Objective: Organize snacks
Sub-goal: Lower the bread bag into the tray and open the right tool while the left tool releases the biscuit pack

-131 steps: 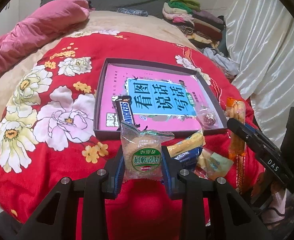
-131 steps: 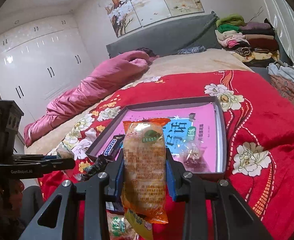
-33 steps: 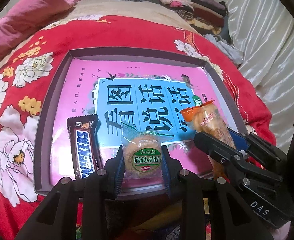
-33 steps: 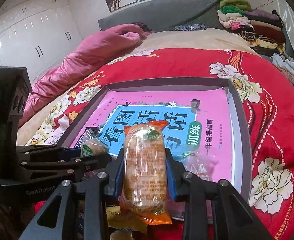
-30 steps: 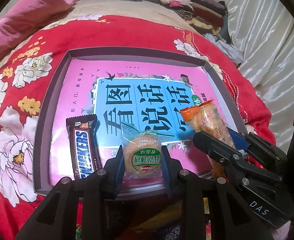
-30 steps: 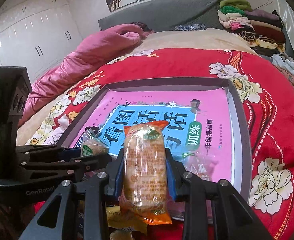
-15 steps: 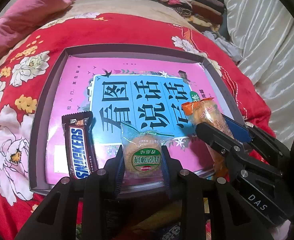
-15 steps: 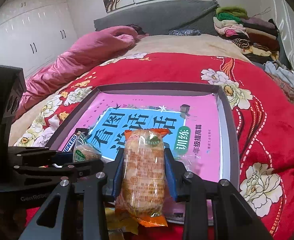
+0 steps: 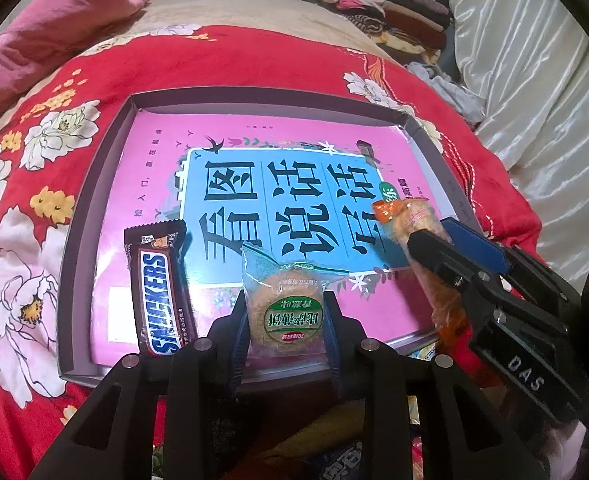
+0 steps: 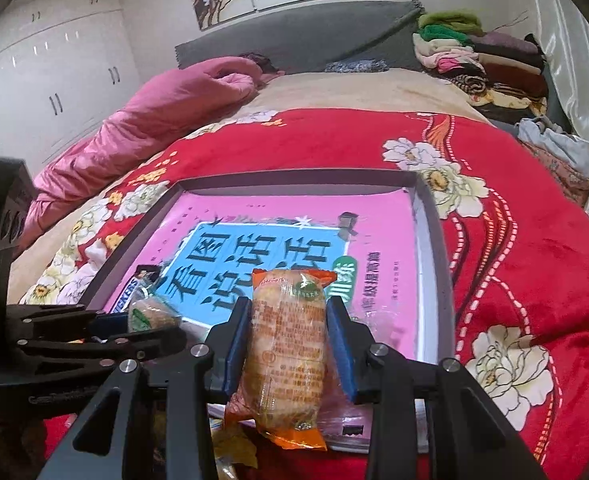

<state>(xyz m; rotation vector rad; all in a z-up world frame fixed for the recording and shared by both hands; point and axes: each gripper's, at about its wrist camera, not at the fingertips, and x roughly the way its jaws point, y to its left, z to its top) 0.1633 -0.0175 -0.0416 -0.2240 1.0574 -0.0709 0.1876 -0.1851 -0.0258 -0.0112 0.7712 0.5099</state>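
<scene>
A grey shallow box (image 9: 94, 184) with a pink and blue printed bottom lies on the red flowered blanket. A Snickers bar (image 9: 160, 286) lies in its near left part. My left gripper (image 9: 285, 316) is shut on a round cake in a clear wrapper (image 9: 284, 308), held over the box's near edge. My right gripper (image 10: 288, 332) is shut on an orange-wrapped bread roll (image 10: 286, 344), held over the box's near right part; it also shows in the left wrist view (image 9: 418, 232). A small clear-wrapped candy (image 10: 382, 318) lies in the box just beyond the roll.
More loose snack packets (image 9: 334, 432) lie on the blanket below the grippers, near the box's front edge. A pink quilt (image 10: 154, 112) lies at the far left. Folded clothes (image 10: 478, 64) are stacked at the far right, by a white curtain (image 9: 534, 80).
Both grippers have moved forward over the box with their snacks still held. The box looks nearer and larger in both views.
</scene>
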